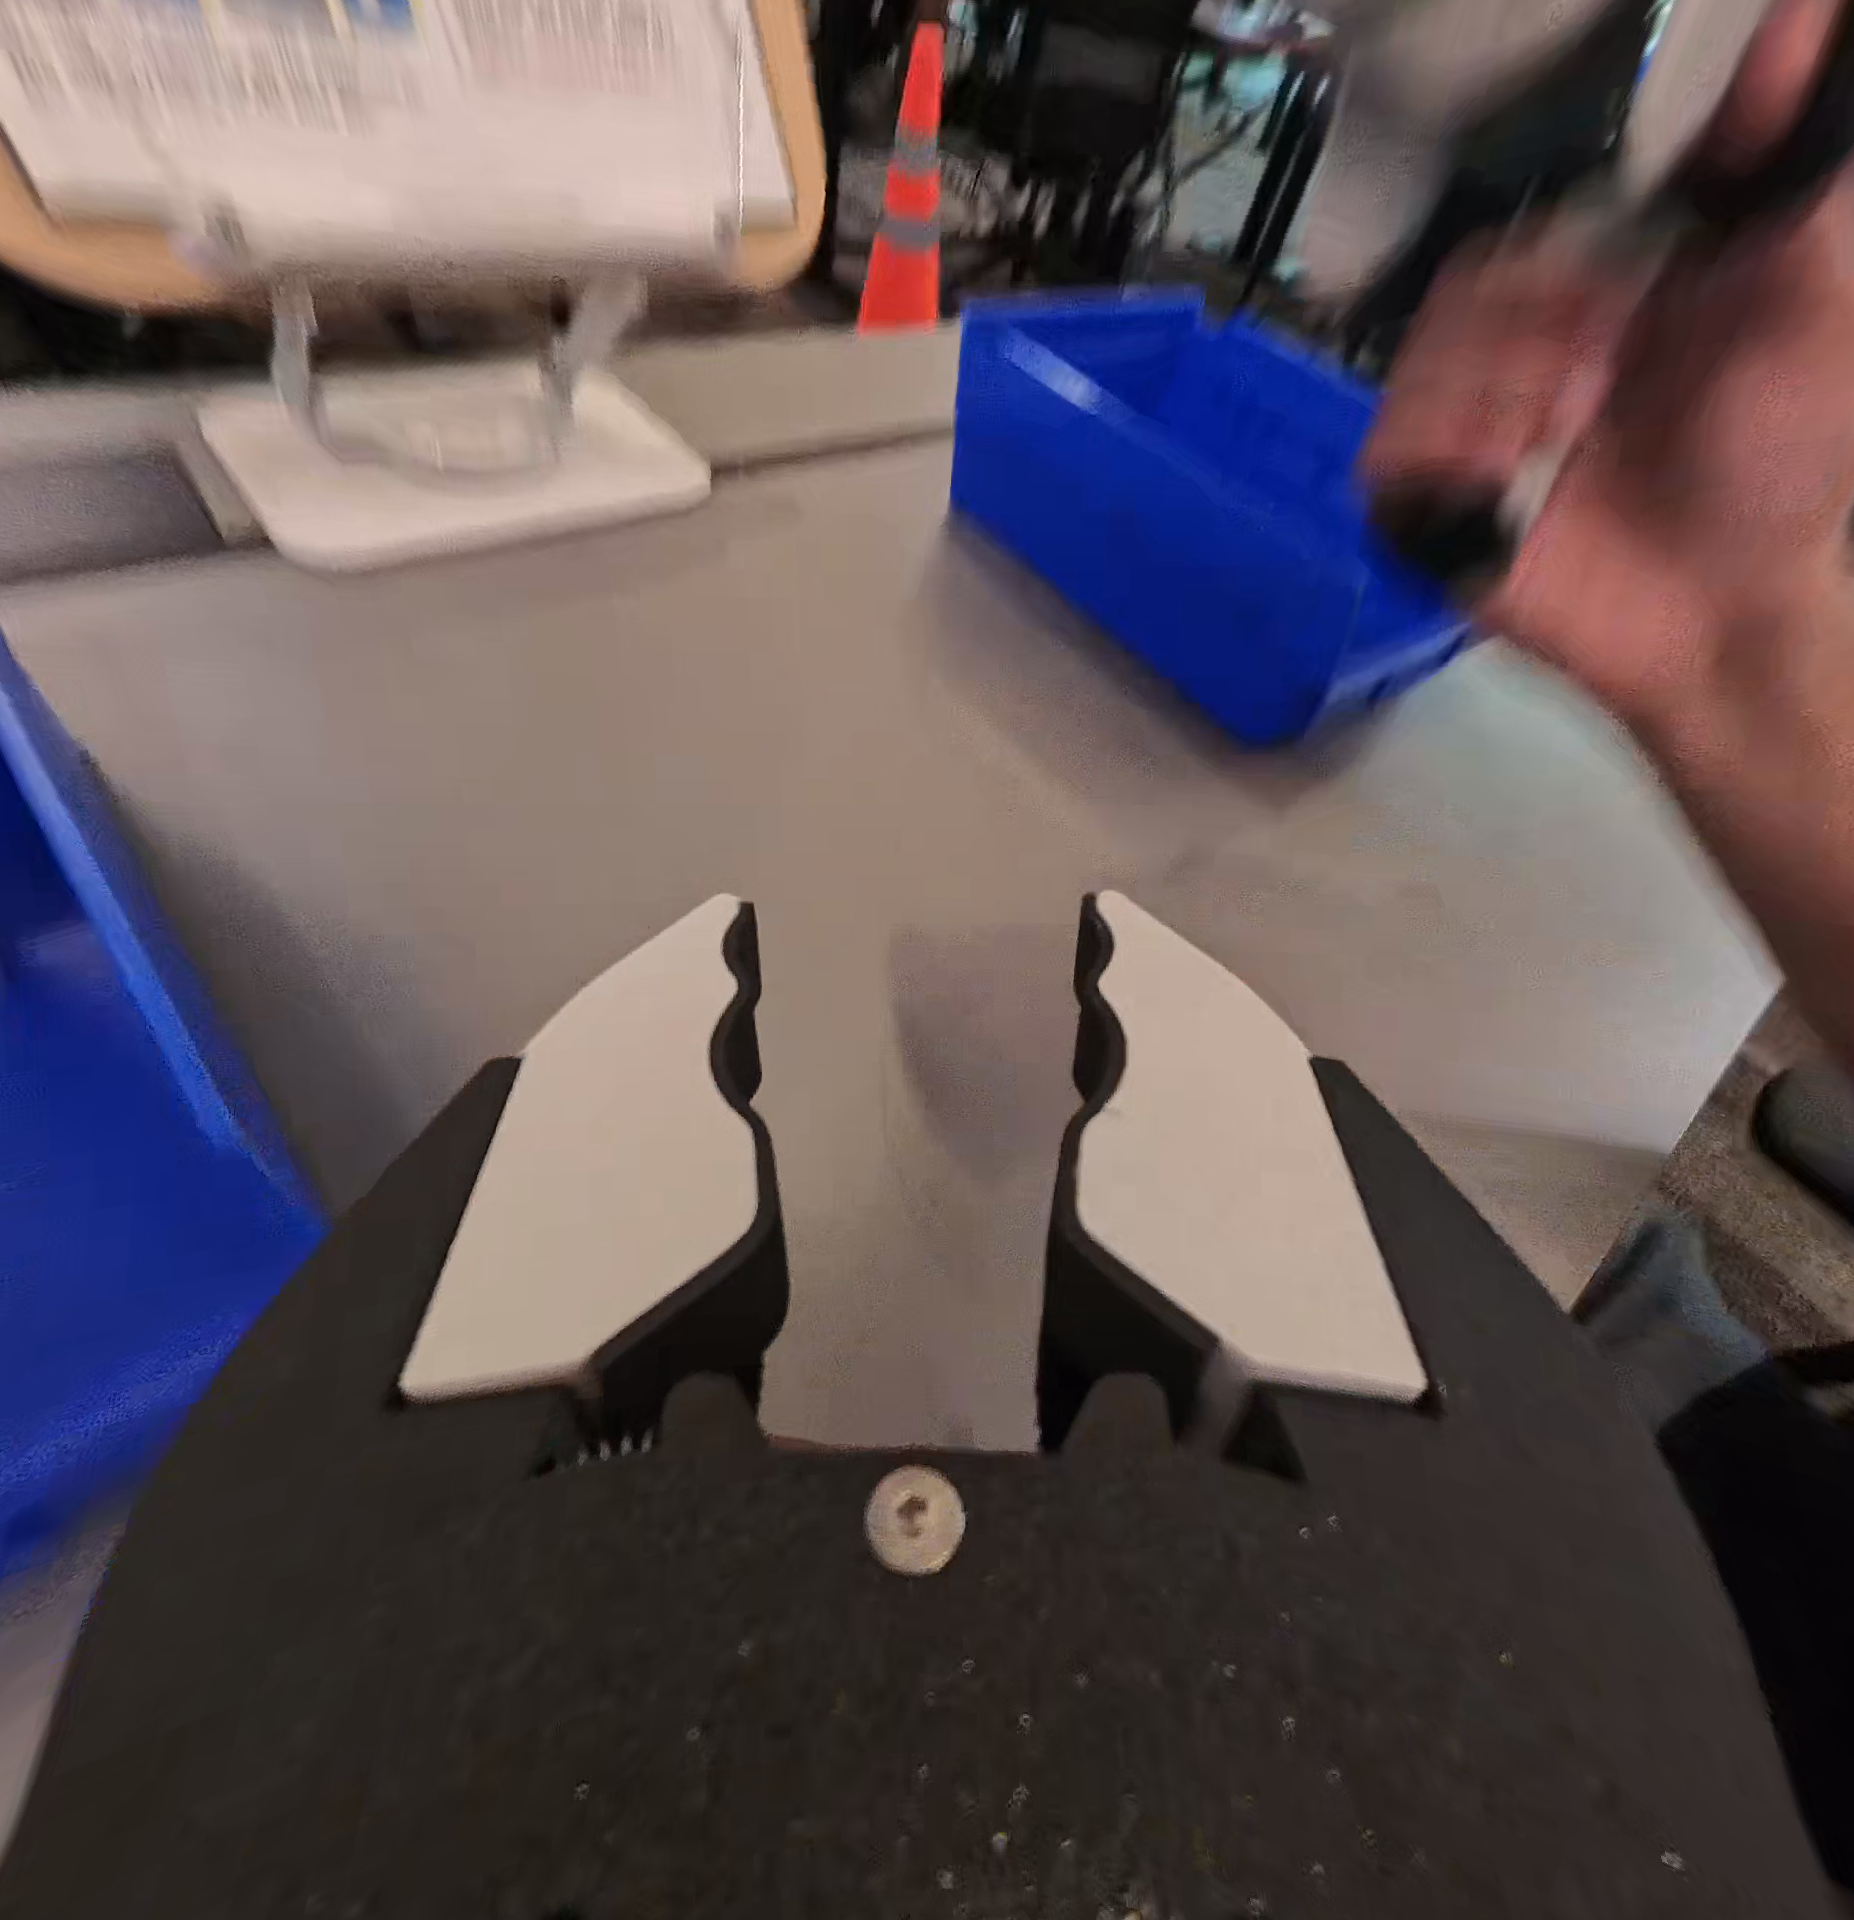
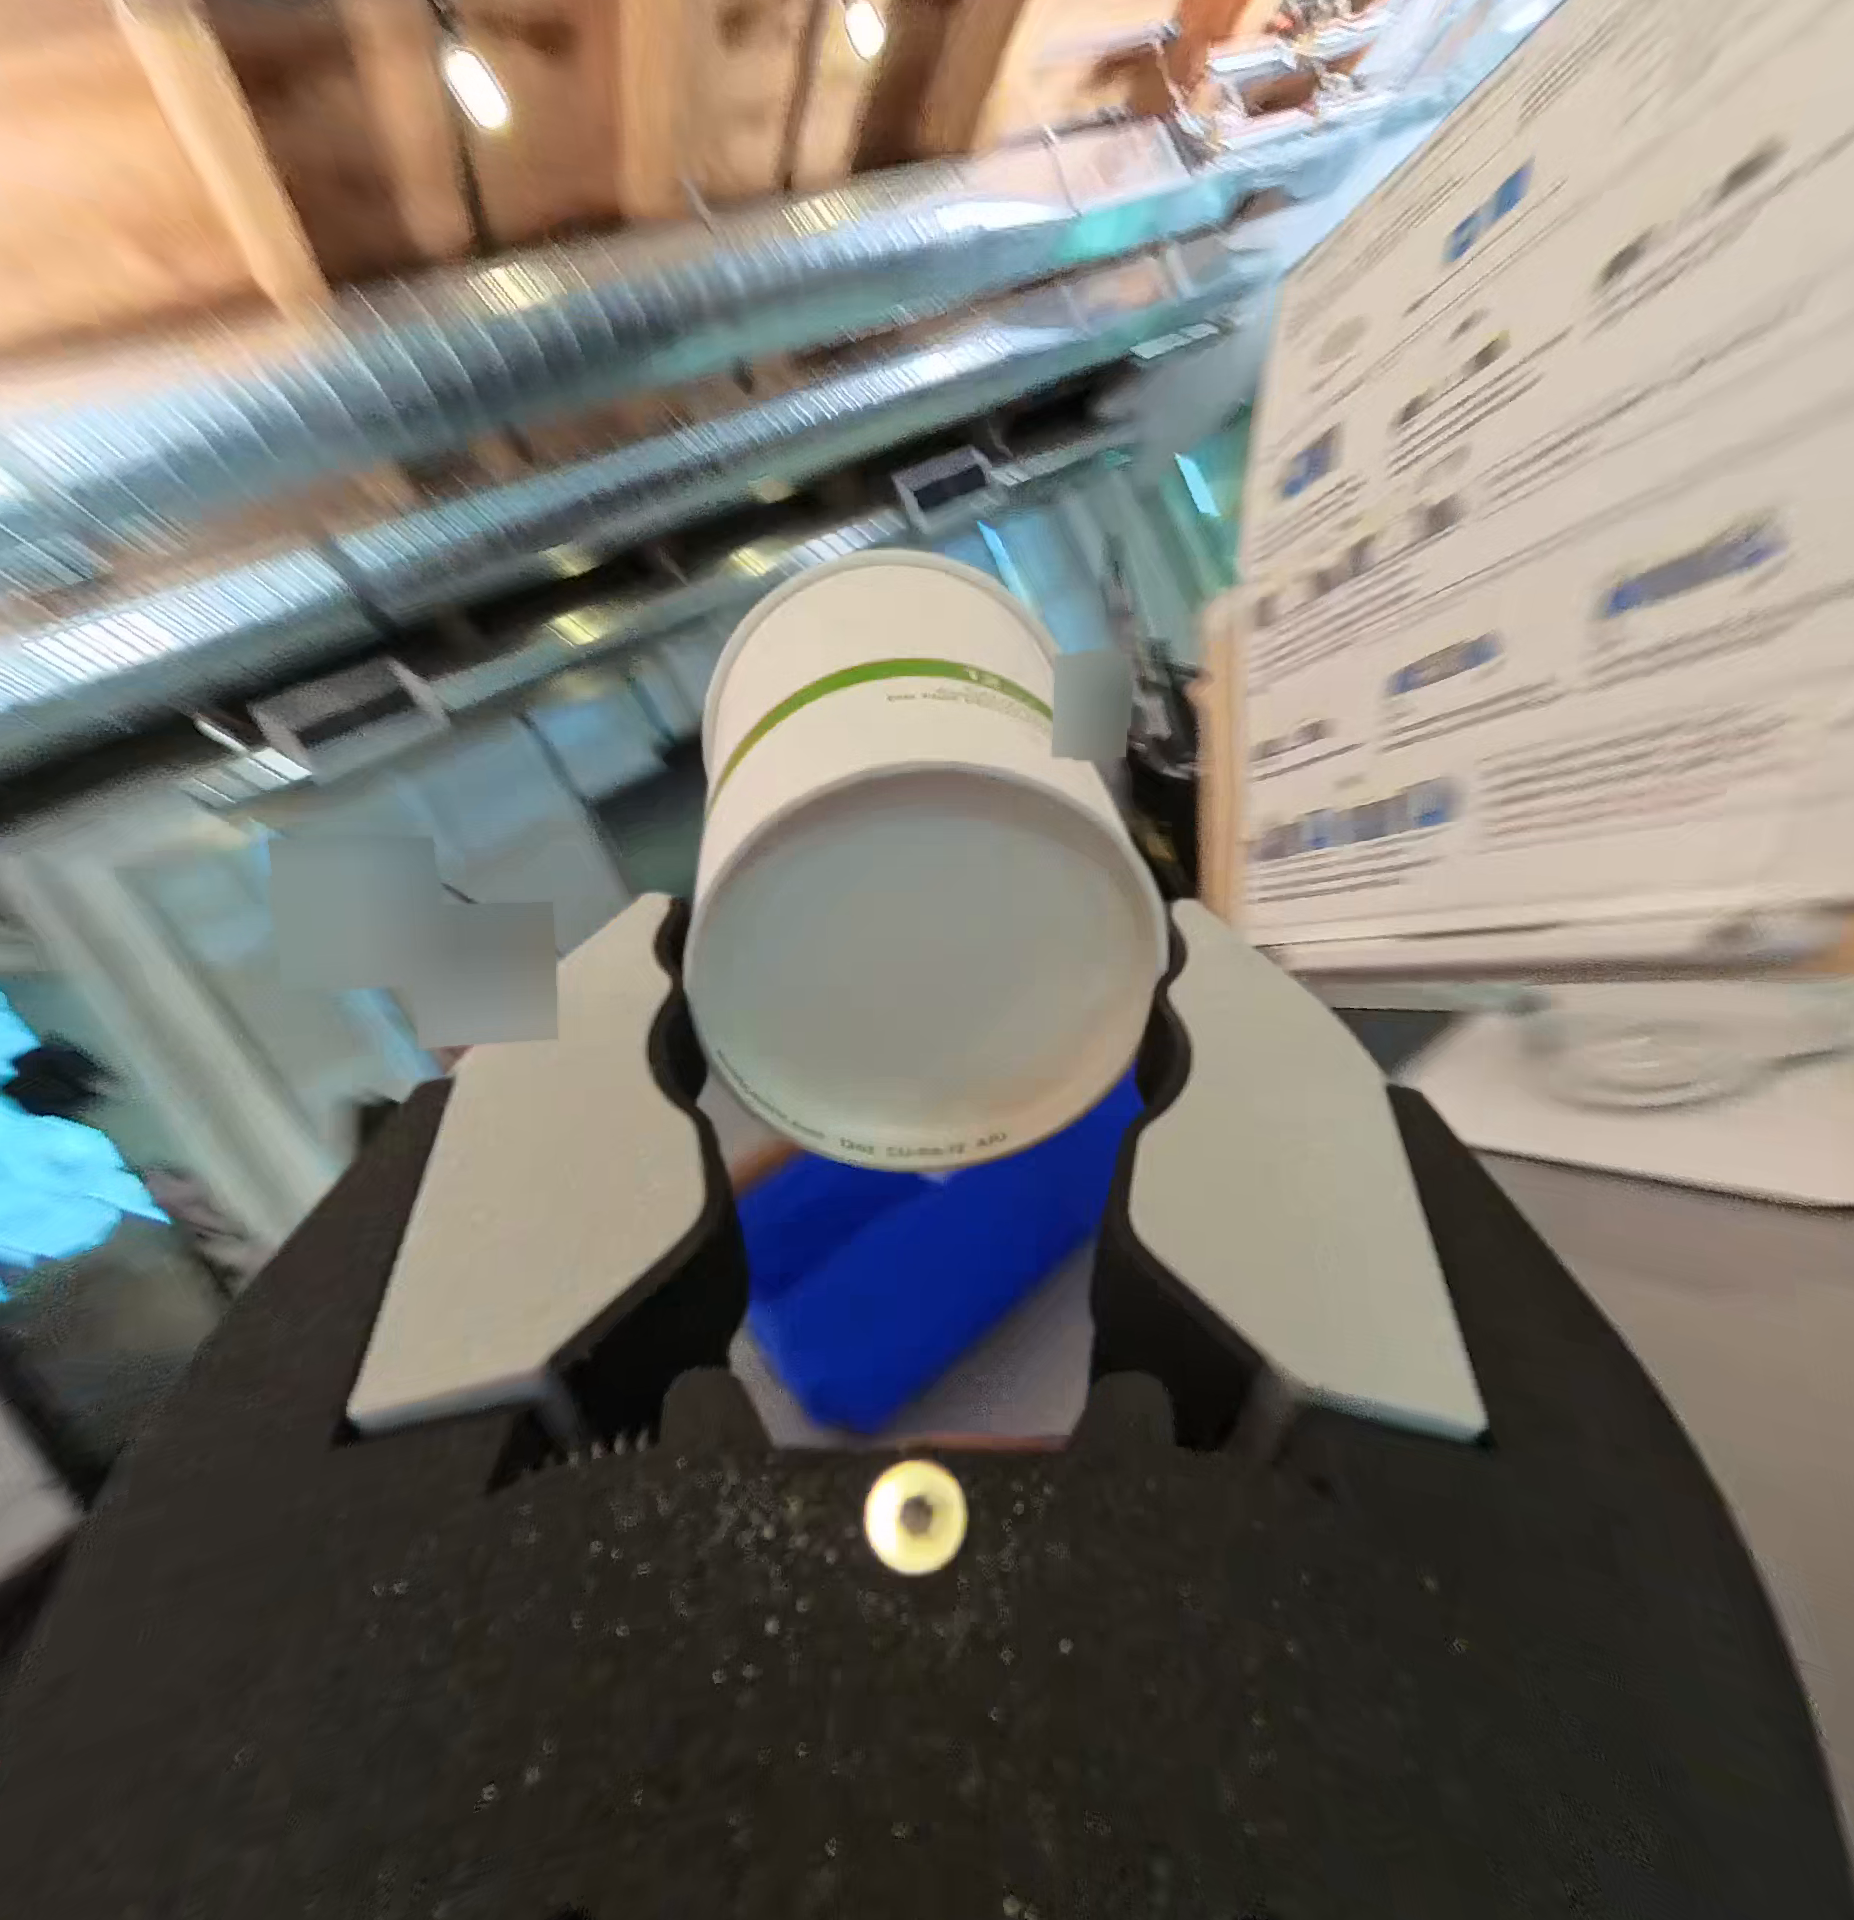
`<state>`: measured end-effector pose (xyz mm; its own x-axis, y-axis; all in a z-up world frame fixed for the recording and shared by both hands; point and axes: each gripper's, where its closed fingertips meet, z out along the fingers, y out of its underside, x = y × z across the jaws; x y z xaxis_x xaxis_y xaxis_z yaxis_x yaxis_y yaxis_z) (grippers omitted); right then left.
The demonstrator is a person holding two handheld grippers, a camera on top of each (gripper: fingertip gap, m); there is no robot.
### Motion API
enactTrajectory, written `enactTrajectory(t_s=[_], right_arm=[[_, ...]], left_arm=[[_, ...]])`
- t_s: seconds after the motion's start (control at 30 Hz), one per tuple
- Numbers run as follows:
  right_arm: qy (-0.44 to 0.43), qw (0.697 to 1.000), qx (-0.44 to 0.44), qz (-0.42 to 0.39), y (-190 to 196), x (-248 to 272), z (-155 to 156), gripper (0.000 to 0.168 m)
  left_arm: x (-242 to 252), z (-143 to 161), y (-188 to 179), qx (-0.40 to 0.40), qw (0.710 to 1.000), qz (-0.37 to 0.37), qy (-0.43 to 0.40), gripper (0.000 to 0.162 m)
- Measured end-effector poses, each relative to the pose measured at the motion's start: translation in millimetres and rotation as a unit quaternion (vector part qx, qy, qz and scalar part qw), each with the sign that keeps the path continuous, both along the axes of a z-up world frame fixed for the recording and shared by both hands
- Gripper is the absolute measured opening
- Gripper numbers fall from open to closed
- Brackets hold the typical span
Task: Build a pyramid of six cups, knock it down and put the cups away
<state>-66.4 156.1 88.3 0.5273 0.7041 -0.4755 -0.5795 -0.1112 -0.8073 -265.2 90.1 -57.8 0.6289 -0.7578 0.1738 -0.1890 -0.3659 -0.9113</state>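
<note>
In the right wrist view my right gripper (image 2: pixel 918 925) is shut on a white paper cup (image 2: pixel 918 956) with a green band. The cup lies sideways between the fingers, its base toward the camera, and the gripper is tilted up toward the ceiling. In the left wrist view my left gripper (image 1: pixel 918 914) is open and empty, low over the grey table (image 1: pixel 590 748). No cup shows in the left wrist view. A blurred hand (image 1: pixel 1681 499) holding the other gripper is at the upper right of it.
A blue bin (image 1: pixel 1193 499) stands at the back right of the table and another blue bin (image 1: pixel 81 1091) at the left edge. A white stand (image 1: pixel 455 468) holding a poster board is at the back. An orange cone (image 1: pixel 907 197) stands beyond. A blue bin (image 2: pixel 902 1268) shows under the cup.
</note>
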Motion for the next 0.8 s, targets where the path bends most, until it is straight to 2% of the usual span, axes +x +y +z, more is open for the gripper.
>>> enactTrajectory(t_s=[0.07, 0.17, 0.23, 0.3, 0.37, 0.47, 0.53, 0.67, 0.8], right_arm=[[-0.117, 0.991, -0.025, -0.065, 18.4, 26.2, 12.8, 0.083], [-0.294, 0.948, -0.070, -0.102, 45.3, 46.2, 17.1, 0.083], [-0.414, 0.897, -0.135, -0.071, 62.2, 47.7, -5.5, 0.083], [-0.528, 0.824, -0.205, -0.018, 71.9, 48.1, -41.2, 0.083], [-0.612, 0.756, -0.232, 0.020, 79.9, 48.0, -71.0, 0.083], [-0.697, 0.656, -0.271, 0.100, 77.7, 42.6, -119.9, 0.083], [-0.729, 0.607, -0.288, 0.134, 76.2, 38.9, -148.5, 0.083], [-0.753, 0.556, -0.302, 0.178, 74.3, 30.1, -190.5, 0.083], [-0.763, 0.531, -0.313, 0.194, 73.1, 25.1, -212.4, 0.083]], left_arm=[[-9.4, -43.8, -20.7, -0.018, 0.999, 0.016, 0.024, 0.058], [-12.3, -75.8, -42.1, -0.047, 0.998, 0.002, 0.052, 0.056], [-9.2, -77.6, -44.2, -0.051, 0.998, -0.007, 0.045, 0.056], [-5.7, -79.2, -43.7, -0.053, 0.997, -0.020, 0.052, 0.056], [-5.9, -81.6, -42.2, -0.050, 0.997, -0.022, 0.060, 0.056], [-4.9, -84.7, -46.4, -0.075, 0.996, -0.027, 0.050, 0.056], [-2.4, -82.1, -50.6, -0.087, 0.995, -0.038, 0.036, 0.056], [-6.7, -81.2, -47.0, -0.068, 0.996, -0.032, 0.052, 0.056], [-5.8, -84.1, -49.0, -0.088, 0.994, -0.041, 0.044, 0.056]])
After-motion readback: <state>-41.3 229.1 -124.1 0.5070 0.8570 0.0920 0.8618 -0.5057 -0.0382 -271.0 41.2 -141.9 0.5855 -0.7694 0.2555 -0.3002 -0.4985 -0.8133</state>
